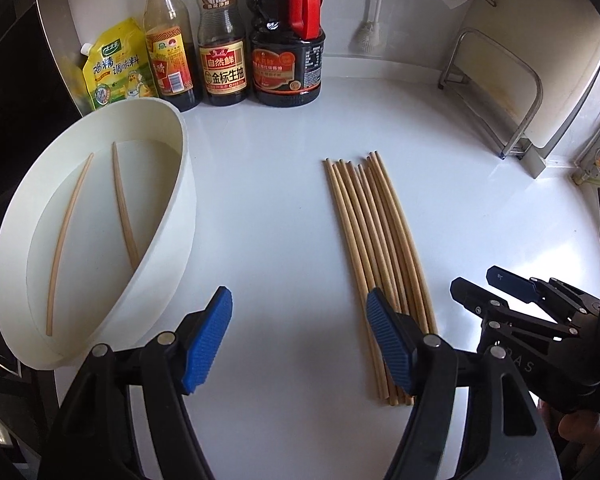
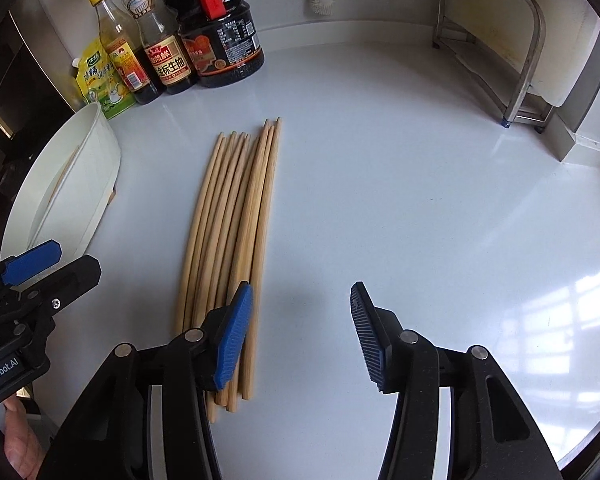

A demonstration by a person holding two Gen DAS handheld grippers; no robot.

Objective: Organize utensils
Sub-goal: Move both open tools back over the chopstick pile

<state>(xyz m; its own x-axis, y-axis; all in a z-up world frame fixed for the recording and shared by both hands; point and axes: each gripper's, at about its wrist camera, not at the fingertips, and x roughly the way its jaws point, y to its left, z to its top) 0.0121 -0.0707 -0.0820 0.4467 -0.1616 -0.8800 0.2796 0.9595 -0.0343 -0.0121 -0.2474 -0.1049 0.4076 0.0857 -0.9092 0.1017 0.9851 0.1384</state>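
Observation:
A bundle of several wooden chopsticks (image 1: 374, 240) lies on the white counter; it also shows in the right wrist view (image 2: 232, 220). A white oval container (image 1: 172, 216) stands at the left with two chopsticks (image 1: 70, 236) lying inside it; the container shows in the right wrist view too (image 2: 88, 176). My left gripper (image 1: 300, 320) is open and empty, hovering between the container and the bundle. My right gripper (image 2: 300, 320) is open and empty, just right of the bundle's near ends; it also shows in the left wrist view (image 1: 484, 280).
Sauce bottles (image 1: 224, 40) and a yellow seasoning pouch (image 1: 114, 66) stand along the back wall. A metal rack (image 1: 512, 92) stands at the back right. A white brush (image 1: 370, 28) hangs on the wall.

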